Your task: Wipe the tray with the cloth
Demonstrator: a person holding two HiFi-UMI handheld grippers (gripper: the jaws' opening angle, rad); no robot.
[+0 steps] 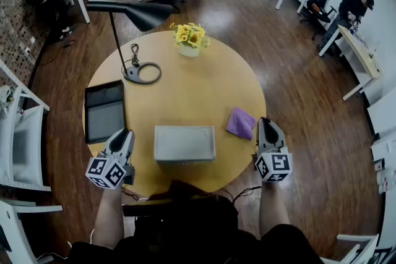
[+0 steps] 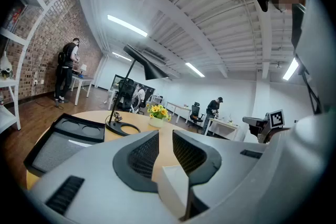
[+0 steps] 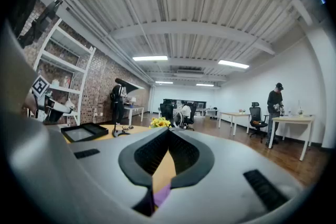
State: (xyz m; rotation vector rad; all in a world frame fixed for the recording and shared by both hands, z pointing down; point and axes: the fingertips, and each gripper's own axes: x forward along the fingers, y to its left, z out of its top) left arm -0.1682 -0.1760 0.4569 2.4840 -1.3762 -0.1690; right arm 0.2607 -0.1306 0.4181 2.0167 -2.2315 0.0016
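On the worktop [image 1: 185, 96], cloth [image 1: 241, 123] lies just ahead of right claw [image 1: 266, 124], closed and empty: open it, pinch an edge. Left claw [image 1: 125, 134] narrow, empty.

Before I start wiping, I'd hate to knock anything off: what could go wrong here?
The black tray lies at the table's left edge; a hard wipe might push it off. The lamp base stands just behind it, so a long stroke could hit it. The right gripper is shut beside the cloth and must open first.
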